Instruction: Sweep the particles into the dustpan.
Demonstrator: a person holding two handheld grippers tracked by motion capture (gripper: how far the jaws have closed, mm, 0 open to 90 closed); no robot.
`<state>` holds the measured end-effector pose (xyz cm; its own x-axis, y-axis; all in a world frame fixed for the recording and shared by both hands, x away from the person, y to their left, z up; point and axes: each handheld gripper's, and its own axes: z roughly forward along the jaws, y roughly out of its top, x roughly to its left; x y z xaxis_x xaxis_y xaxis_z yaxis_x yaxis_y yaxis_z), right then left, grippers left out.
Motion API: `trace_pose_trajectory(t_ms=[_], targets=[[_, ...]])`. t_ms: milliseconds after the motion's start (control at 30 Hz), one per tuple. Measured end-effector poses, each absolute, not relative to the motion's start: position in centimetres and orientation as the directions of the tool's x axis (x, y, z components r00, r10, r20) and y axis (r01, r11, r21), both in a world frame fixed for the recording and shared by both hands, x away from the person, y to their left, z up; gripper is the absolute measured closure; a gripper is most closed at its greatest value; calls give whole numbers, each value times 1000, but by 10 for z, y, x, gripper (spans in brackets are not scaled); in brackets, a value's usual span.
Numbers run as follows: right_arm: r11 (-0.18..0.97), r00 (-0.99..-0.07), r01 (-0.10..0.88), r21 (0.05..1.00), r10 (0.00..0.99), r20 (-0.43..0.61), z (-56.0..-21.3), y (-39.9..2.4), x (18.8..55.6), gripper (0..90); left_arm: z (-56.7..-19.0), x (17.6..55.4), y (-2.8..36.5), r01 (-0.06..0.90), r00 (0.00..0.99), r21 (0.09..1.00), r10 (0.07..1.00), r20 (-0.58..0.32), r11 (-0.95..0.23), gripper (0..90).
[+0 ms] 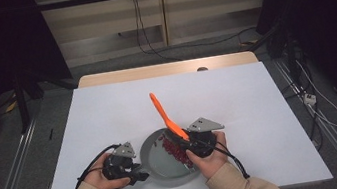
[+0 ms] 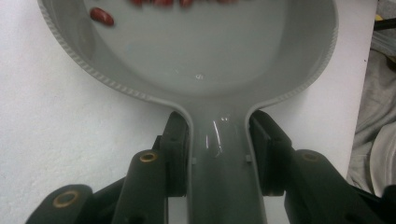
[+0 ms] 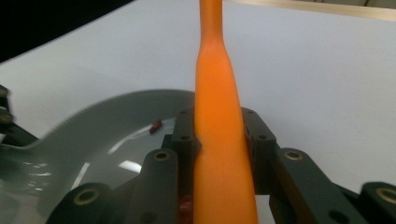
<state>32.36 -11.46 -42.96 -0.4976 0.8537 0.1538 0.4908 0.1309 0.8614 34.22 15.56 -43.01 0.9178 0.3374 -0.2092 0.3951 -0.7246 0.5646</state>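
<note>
On the white table, the grey pan's handle is clamped by the left tongs. The orange spatula is gripped by the right tongs, above red beans.

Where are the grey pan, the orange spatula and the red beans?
grey pan (image 2: pixel 224 154), left gripper view, on its handle.
orange spatula (image 3: pixel 217 93), right gripper view, on its handle.
red beans (image 1: pixel 172 149), high view, middle of the heap.

The high view looks forward and down over the whole table, while each gripper view peers closely along its own jaws, and all three share the grey pan.
</note>
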Motion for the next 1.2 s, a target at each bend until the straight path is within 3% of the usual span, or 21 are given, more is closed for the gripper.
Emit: trace_pose_trajectory(t_ms=[333, 567, 800, 933, 1033, 1200], targets=[[126, -472, 441, 889, 875, 110, -416, -144, 337, 711, -430, 342, 156, 399, 916, 564, 345, -205, -724, 624], [207, -424, 441, 873, 905, 0, -437, -156, 343, 711, -431, 344, 155, 410, 911, 566, 355, -211, -715, 625], [203, -489, 450, 870, 871, 50, -439, -124, 331, 710, -430, 344, 154, 409, 911, 565, 358, -206, -716, 625], [125, -498, 460, 879, 856, 139, -434, -122, 330, 711, -431, 344, 154, 405, 912, 575, 356, -202, -711, 614], [150, -506, 435, 888, 857, 103, -432, -123, 330, 711, -431, 343, 153, 406, 911, 578, 364, -194, -708, 559], [135, -488, 439, 888, 866, 110, -428, -138, 334, 711, -432, 342, 150, 391, 917, 571, 356, -177, -722, 606]])
